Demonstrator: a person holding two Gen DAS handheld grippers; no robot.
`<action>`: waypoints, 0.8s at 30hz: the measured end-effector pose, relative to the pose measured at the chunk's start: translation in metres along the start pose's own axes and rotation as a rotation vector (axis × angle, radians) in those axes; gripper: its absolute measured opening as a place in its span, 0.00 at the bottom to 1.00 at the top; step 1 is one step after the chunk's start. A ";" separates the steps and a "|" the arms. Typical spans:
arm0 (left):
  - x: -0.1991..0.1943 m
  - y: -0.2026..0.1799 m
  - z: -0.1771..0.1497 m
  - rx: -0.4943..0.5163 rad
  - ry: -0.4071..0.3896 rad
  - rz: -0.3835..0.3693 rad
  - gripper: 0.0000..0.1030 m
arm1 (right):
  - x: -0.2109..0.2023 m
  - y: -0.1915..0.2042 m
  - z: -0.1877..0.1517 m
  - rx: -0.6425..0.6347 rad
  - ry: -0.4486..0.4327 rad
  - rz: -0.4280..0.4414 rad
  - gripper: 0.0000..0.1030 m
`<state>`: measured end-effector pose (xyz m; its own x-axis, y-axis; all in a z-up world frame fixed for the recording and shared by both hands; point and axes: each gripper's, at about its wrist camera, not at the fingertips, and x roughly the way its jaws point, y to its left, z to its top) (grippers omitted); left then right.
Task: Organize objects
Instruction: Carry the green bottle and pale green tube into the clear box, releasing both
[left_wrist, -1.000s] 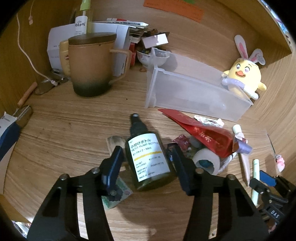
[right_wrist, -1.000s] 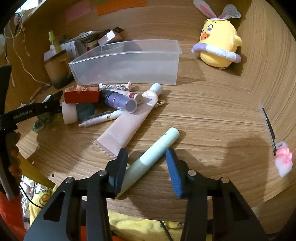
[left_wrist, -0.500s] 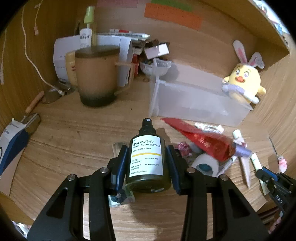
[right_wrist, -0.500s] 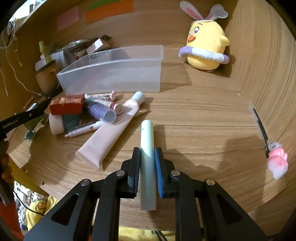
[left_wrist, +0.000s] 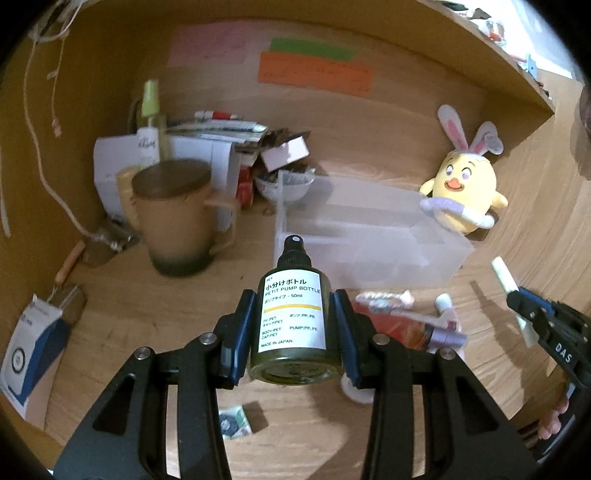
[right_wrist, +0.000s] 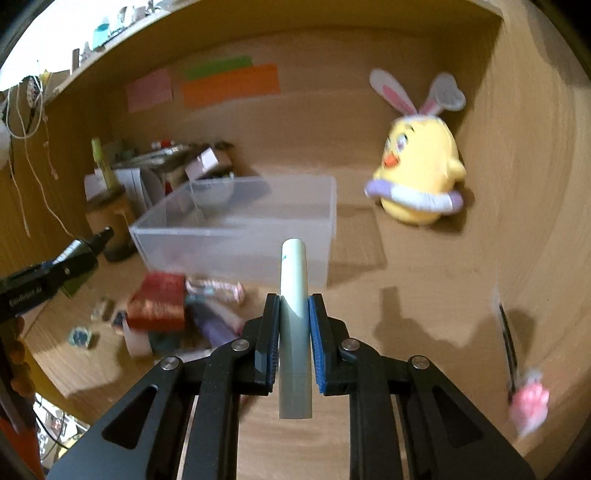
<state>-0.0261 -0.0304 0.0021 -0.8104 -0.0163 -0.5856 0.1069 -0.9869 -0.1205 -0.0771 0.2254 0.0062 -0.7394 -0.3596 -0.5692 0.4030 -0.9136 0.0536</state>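
Dark pump bottle (left_wrist: 293, 317) and pale green tube (right_wrist: 294, 325), each clamped, raised above the desk.

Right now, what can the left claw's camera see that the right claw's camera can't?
Only the left view shows the printed label on the dark pump bottle held in the left claw, and the blue-and-white box at the desk's edge.

Only the right view shows the pink fluffy hair clip, and the pale green tube seen close between the right claw pads.

Both show the clear plastic bin, the yellow bunny-eared chick plush, the brown mug and the red packet.
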 end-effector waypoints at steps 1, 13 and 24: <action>0.000 -0.002 0.005 0.006 -0.007 -0.005 0.40 | 0.001 0.001 0.005 -0.004 -0.009 0.008 0.14; 0.024 -0.015 0.052 0.039 -0.010 -0.075 0.40 | 0.025 0.016 0.061 -0.049 -0.058 0.073 0.14; 0.072 -0.024 0.080 0.079 0.105 -0.118 0.40 | 0.071 0.020 0.088 -0.068 0.011 0.098 0.14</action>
<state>-0.1331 -0.0206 0.0274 -0.7497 0.1135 -0.6520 -0.0345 -0.9906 -0.1327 -0.1691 0.1653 0.0389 -0.6889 -0.4436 -0.5733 0.5089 -0.8592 0.0533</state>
